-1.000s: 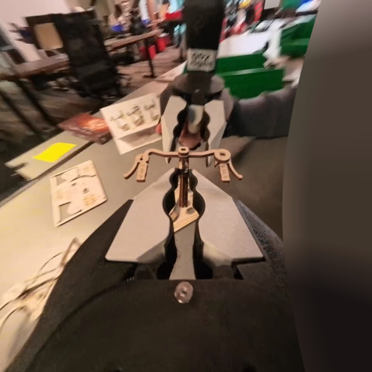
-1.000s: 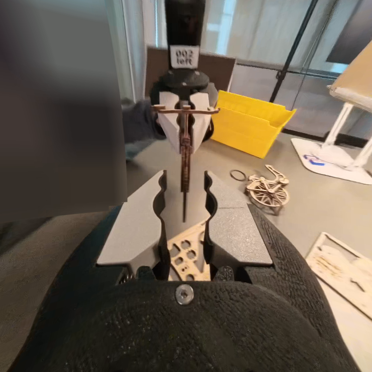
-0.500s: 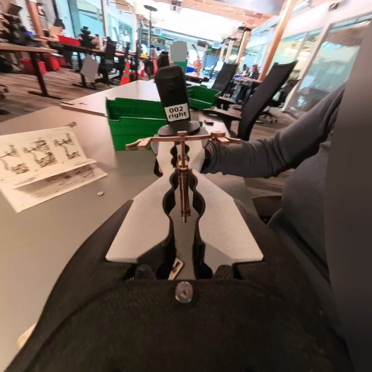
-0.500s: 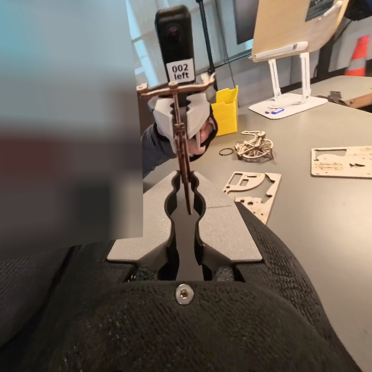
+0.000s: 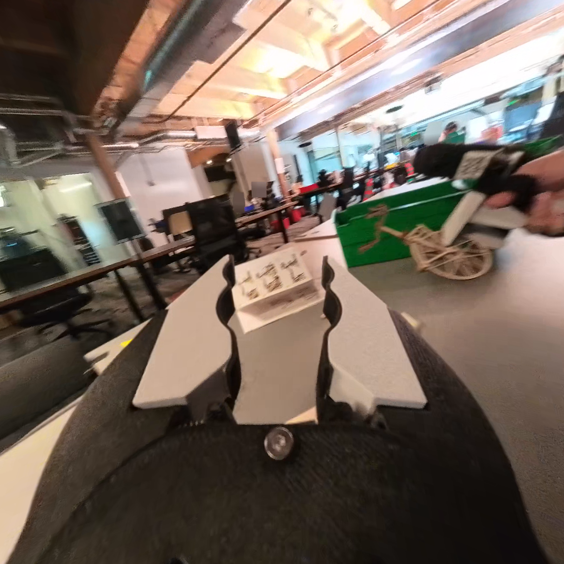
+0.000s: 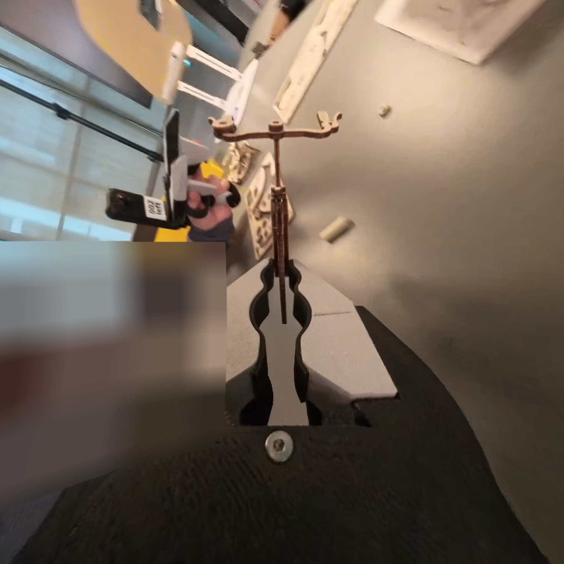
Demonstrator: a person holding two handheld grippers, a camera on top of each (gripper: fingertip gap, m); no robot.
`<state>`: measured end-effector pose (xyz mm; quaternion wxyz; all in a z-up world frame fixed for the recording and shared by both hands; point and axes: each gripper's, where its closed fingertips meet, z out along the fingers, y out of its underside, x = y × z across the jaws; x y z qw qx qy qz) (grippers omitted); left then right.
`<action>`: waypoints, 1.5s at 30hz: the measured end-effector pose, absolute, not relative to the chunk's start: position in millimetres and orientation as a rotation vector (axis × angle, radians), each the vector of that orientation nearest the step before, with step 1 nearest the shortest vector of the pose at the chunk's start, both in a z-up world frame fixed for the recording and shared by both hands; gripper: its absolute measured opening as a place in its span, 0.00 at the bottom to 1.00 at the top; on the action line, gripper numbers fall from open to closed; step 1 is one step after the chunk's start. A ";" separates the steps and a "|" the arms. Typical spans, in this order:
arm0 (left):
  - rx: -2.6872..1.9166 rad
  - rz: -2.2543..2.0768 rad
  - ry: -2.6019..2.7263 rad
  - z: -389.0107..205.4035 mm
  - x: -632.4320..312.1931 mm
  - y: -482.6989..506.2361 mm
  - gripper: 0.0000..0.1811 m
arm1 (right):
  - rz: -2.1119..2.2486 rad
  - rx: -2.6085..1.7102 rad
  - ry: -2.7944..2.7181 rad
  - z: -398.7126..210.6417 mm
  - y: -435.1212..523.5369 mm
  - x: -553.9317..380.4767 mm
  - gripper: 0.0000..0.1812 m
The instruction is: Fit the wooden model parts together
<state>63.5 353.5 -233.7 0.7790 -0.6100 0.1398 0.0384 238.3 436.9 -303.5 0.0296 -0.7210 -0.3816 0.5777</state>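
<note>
Right tool clenched on handlebar-and-fork part, long axis straight out along fingers, handlebar at far end. Left tool released, empty, over bench. In left wrist view, wheel assembly far right, under right tool; right tool nearer.

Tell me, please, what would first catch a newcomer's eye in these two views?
In the right wrist view, the wooden handlebar-and-fork piece stands out, pinched between the tips of the right gripper and silhouetted against the grey table. In the left wrist view, the left gripper gapes open and empty in the foreground. To the right of it, the spoked wooden wheel shows by the green crate.
</note>
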 end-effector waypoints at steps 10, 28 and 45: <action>-1.374 0.237 0.297 -254.7 54.7 360.1 0.31 | 1.453 -2.437 -1.227 -354.0 456.2 299.8 0.04; -1.363 0.228 0.091 -252.0 22.1 357.8 0.31 | 0.285 -1.726 -1.094 -282.3 526.2 331.9 0.30; -1.329 0.262 -0.063 -247.0 -13.7 338.0 0.33 | -0.385 -1.435 -2.391 -363.9 571.6 118.1 0.21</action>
